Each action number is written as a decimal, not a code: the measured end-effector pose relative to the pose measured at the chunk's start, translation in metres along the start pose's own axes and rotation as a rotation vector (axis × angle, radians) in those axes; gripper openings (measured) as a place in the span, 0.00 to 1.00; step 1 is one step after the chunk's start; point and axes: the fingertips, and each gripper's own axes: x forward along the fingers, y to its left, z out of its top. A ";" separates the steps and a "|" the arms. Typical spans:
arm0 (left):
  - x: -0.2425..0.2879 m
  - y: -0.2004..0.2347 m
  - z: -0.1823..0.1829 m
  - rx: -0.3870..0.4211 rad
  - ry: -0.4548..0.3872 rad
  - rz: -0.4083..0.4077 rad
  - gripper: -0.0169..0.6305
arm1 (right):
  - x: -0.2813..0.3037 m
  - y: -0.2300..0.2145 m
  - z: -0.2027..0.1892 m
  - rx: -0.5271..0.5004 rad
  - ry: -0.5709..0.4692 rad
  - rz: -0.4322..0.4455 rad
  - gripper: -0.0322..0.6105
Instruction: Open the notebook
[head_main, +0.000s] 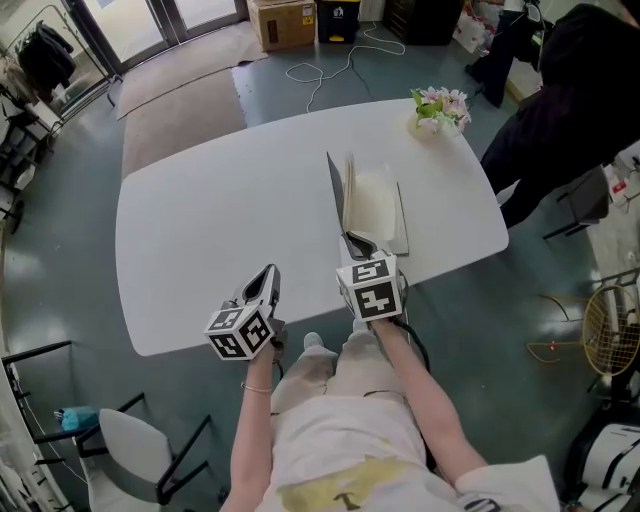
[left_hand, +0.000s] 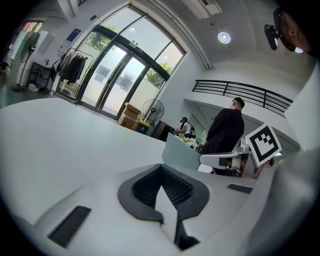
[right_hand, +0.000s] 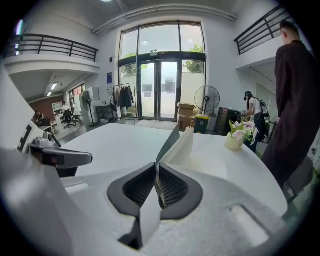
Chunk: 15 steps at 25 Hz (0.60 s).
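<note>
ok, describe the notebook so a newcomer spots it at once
Big white table, right half, nearer than the flowers. The notebook lies there, cream pages flat, dark cover pinched upright by the right gripper. Only paper thing on the table.

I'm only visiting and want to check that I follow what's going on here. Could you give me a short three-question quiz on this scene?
1. True or false: the notebook lies flat and closed on the table.
2. Whose jaws grip the notebook's cover? A) the left gripper B) the right gripper C) both
3. What stands near the table's far right corner?

Key
1. False: the cover stands raised on edge and the pages show.
2. B. The left gripper's jaws are together on nothing, at the table's near edge.
3. A small pot of flowers.
</note>
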 end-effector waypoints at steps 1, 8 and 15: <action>-0.004 0.004 0.002 -0.002 -0.003 0.006 0.02 | 0.002 0.006 0.001 -0.017 0.004 -0.003 0.10; -0.021 0.029 0.006 -0.018 -0.019 0.045 0.03 | 0.028 0.038 -0.001 -0.143 0.034 -0.002 0.10; -0.032 0.048 0.002 -0.046 -0.030 0.095 0.03 | 0.058 0.068 -0.016 -0.243 0.079 0.033 0.10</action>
